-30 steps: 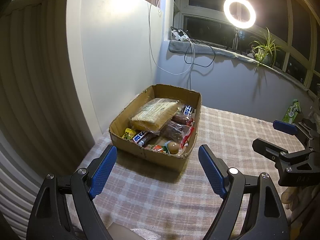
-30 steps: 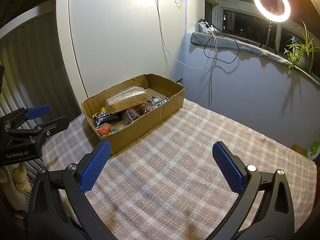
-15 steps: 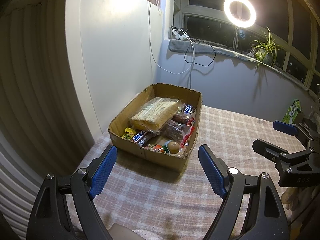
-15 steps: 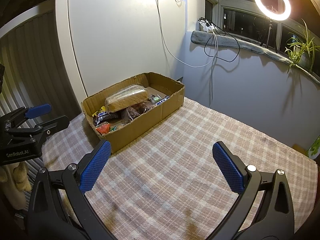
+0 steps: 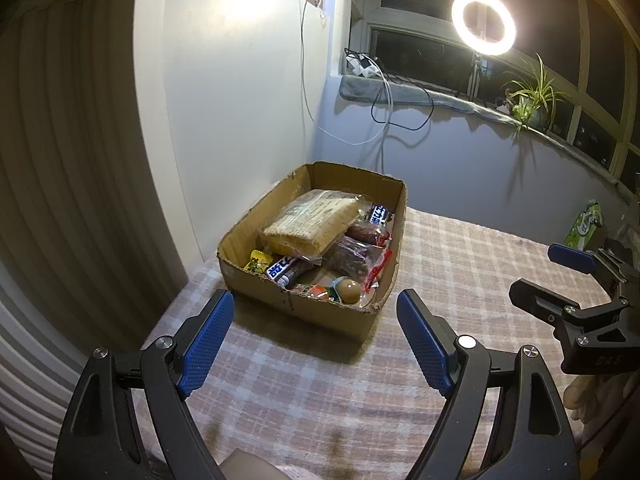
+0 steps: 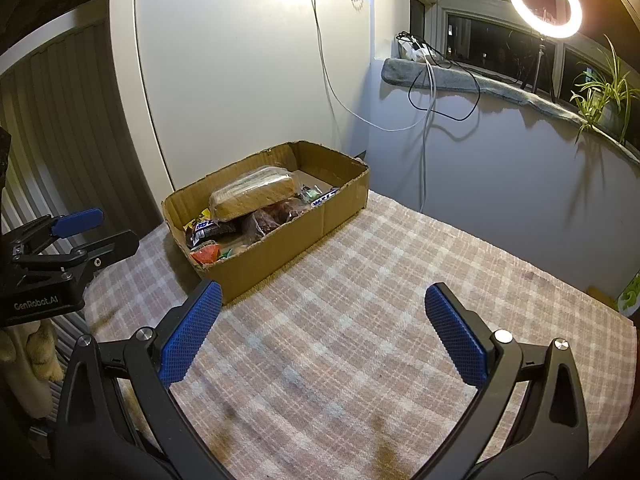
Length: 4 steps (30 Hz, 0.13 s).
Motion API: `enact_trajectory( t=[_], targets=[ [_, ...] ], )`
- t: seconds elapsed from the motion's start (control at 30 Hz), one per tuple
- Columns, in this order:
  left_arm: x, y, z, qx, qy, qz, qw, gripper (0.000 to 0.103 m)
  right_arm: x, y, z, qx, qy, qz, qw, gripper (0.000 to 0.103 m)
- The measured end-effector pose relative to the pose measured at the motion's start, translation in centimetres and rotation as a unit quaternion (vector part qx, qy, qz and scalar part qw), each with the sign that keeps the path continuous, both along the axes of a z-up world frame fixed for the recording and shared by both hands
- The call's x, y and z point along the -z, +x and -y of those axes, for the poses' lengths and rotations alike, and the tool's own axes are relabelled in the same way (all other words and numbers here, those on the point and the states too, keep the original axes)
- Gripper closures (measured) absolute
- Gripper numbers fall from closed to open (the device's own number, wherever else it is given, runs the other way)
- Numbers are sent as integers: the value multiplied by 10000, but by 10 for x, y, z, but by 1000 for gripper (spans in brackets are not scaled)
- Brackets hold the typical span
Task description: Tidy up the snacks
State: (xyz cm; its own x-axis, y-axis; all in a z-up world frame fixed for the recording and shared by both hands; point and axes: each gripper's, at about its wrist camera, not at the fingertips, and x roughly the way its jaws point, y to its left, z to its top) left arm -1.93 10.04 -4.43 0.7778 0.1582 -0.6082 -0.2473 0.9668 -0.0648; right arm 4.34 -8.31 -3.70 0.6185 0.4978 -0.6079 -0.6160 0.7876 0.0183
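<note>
Plaid tablecloth [image 6: 360, 300] (lit ring light [image 6: 544, 0])

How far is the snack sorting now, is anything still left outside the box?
Done: the snacks lie in the cardboard box; the tablecloth shows none. In hand: nothing; left hand-held gripper and right hand-held gripper are open. Left: apparently nothing.

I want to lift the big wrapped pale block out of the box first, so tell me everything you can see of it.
The big pale block is a tan, rectangular slab sealed in clear, shiny film that crinkles at one end; its top looks ribbed. It lies tilted on top of the other snacks in the cardboard box, towards the box's wall-side, resting on dark packets and a blue-and-white wrapped bar. The right wrist view shows it standing higher than the box rim. Neither claw touches it.
</note>
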Motion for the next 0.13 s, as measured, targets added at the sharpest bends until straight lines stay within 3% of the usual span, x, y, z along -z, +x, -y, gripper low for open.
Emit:
enact_trajectory(
  t=[0.13],
  targets=[
    [0, 0, 0, -3, -7, -6, 10000, 19, 5, -2, 0, 21, 4, -19, 10000, 0]
  ],
)
